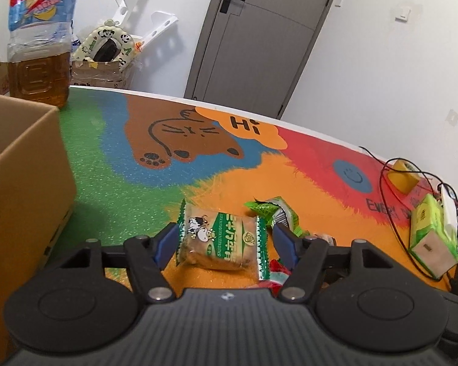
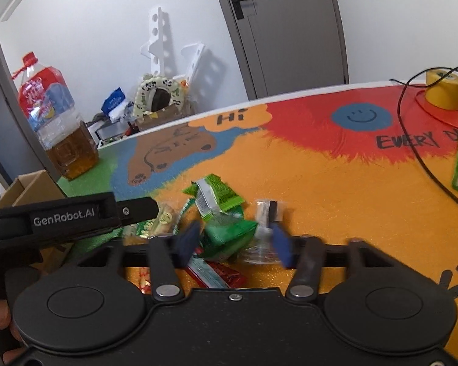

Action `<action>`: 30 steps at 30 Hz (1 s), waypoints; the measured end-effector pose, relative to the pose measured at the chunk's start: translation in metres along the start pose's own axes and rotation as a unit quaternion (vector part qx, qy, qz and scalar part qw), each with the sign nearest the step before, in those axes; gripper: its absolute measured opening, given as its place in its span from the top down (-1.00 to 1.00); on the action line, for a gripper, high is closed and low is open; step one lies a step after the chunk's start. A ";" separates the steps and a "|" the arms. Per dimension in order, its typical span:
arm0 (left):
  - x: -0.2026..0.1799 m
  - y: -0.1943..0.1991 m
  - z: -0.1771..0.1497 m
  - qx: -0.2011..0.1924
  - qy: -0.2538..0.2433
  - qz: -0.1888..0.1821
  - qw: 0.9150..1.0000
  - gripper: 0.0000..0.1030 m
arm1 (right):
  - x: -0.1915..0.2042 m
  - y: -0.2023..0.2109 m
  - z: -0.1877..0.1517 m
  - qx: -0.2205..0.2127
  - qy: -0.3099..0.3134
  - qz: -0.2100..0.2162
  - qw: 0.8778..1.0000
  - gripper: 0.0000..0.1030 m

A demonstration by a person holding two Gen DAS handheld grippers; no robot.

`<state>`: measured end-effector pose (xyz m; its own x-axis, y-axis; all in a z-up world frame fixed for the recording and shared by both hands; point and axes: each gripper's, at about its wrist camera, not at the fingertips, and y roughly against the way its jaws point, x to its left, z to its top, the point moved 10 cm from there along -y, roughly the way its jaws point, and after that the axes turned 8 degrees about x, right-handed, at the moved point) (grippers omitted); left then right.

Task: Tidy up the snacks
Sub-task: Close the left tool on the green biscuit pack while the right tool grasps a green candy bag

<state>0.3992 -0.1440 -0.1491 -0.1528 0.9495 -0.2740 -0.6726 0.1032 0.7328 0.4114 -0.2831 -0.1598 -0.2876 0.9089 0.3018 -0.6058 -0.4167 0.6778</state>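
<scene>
Left tongs [image 1: 226, 241]: matte black frame, blue rubber pads [image 1: 168, 241], spread wide. Between them lies the cracker packet [image 1: 221, 238], a crinkly clear-and-green wrapper with a cartoon cow and a pale biscuit showing through; the left pad sits just at its edge, the right pad beside its far end. Whether either pad presses it, I cannot tell. A red-and-green wrapper [image 1: 278, 274] pokes out under the right finger.

Right tongs [image 2: 235, 244]: same black build, blue pads blurred, set wide around a glossy green pouch [image 2: 229, 235] with a clear plastic sachet [image 2: 261, 244] next to it. Contact unclear. A flat red wrapper [image 2: 219, 274] lies just under the frame. The left tool's side crosses this view, lettered "GenRobot.AI".

Beyond: a torn green foil wrapper [image 1: 274, 213], creased, silver inside. All snacks rest on the grainy foam mat [image 1: 290, 177], on its orange area. Mat print reads "Hi" and "EVERY D…", with a brown cat and a blue smiley.

Left edge: corrugated cardboard box [image 1: 24, 183], open. Behind it a clear plastic oil jug [image 1: 39, 45], amber liquid, red-blue label. Right side: green tissue pack [image 1: 430, 238], yellow tape roll [image 2: 445, 90], black cable [image 2: 412, 140]
</scene>
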 end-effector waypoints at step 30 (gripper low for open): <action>0.010 -0.013 0.005 -0.002 -0.040 0.036 0.999 0.31 | 0.015 -0.016 0.030 0.007 0.011 0.007 1.000 -0.04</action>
<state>0.4105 -0.1338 -0.1583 -0.1427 0.9752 -0.1691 -0.6648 0.0322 0.7463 0.4391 -0.2621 -0.1455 -0.3120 0.9023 0.2976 -0.5903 -0.4295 0.6835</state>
